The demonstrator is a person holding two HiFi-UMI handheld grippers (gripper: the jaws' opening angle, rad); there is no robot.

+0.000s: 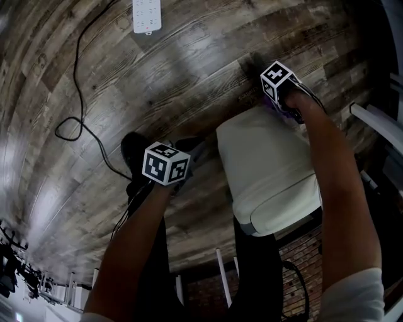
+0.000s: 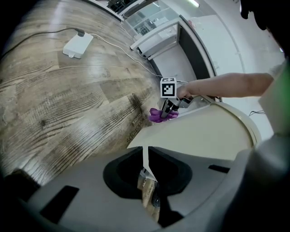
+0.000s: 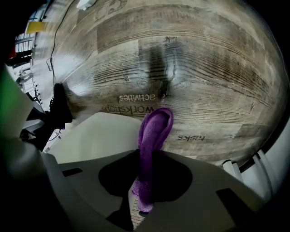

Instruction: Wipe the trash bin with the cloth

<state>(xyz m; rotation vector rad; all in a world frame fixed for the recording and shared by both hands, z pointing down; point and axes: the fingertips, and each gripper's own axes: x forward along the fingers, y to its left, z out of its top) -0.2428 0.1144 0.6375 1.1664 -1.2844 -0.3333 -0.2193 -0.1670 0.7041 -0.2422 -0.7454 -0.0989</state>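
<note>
A: Where's the cloth (image 3: pixel 152 136)?

B: The right gripper (image 3: pixel 144 190) has it. Its jaws are closed on the purple fold, which sticks out past the tips and touches the far edge of the bin (image 1: pixel 267 173).

A: And the bin?

B: It stands on the wood floor (image 1: pixel 94 82) just in front of the person, cream top up. The top covers it, so what's inside can't be seen.

A: The left gripper (image 2: pixel 146 174)?

B: At the bin's near left corner. Its jaws are nearly together, pinching a thin edge of the cream top.

A: Anything else around?

B: A white power strip (image 1: pixel 147 16) and a black cable (image 1: pixel 77 94) on the floor, well apart from the bin.
</note>
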